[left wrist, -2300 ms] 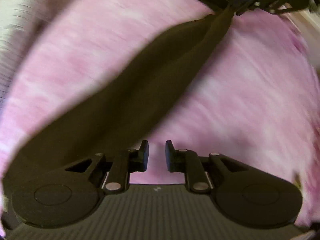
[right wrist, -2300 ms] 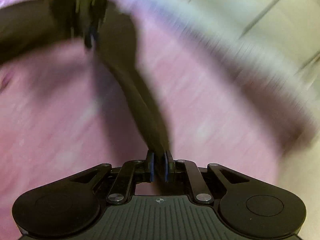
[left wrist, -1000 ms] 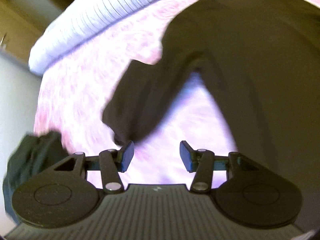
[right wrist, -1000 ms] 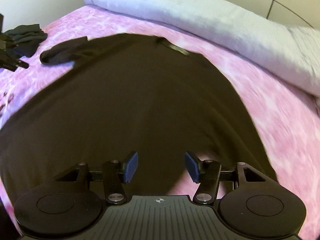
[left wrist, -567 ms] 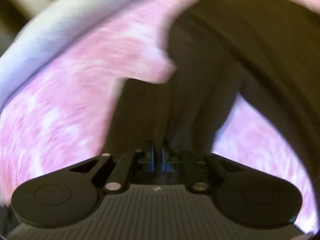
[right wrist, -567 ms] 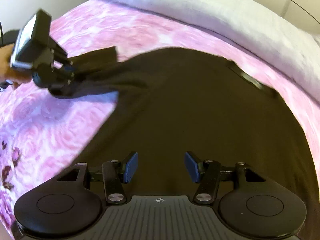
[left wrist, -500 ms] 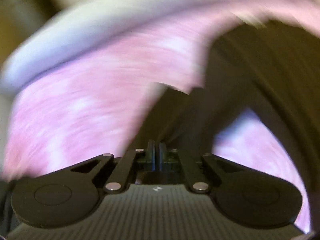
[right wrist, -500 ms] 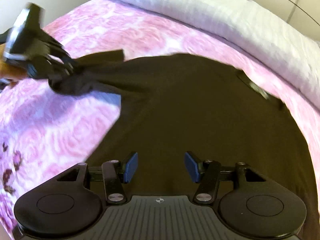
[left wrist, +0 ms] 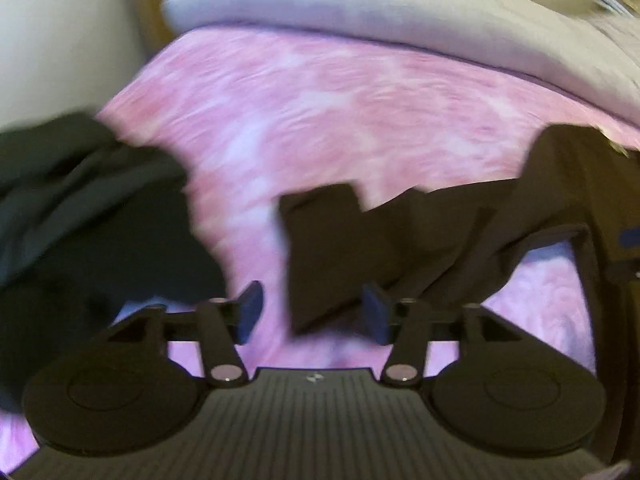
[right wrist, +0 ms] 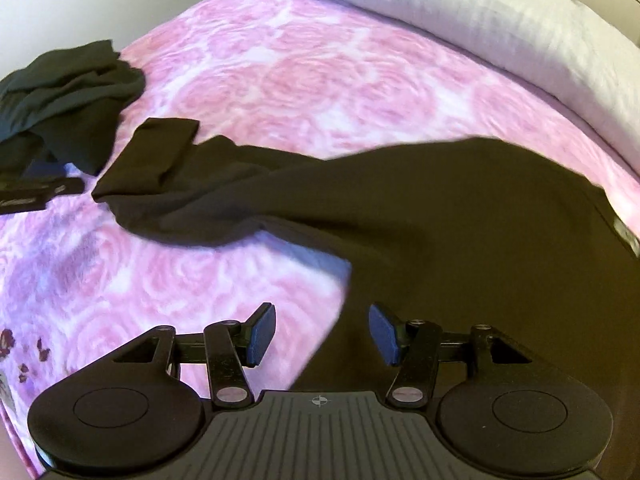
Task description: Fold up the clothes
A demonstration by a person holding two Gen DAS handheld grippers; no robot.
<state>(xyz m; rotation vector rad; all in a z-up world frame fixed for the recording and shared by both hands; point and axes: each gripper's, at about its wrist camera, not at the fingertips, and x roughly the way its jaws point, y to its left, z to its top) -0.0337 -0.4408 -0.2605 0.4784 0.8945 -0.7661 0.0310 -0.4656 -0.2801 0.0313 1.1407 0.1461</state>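
Observation:
A dark brown long-sleeved shirt [right wrist: 480,220] lies spread on the pink rose-patterned bed. Its sleeve [right wrist: 160,160] stretches out to the left, with the cuff end lying flat. In the left wrist view that sleeve [left wrist: 332,240] lies just beyond my left gripper [left wrist: 314,312], which is open with the cuff's edge reaching between its fingers. My right gripper [right wrist: 322,334] is open too, hovering over the shirt's lower left edge with nothing held. The left gripper's tip [right wrist: 36,194] shows at the left edge of the right wrist view.
A crumpled dark green garment [right wrist: 60,92] sits at the bed's left side, seen also as a dark heap [left wrist: 80,220] in the left wrist view. A rolled white duvet [right wrist: 460,12] runs along the far edge. Pink bedspread [right wrist: 300,80] lies bare between them.
My left gripper, shut on the sleeve half a second ago, has opened and let it drop flat to the left. The right gripper stayed open and shifted slightly left.

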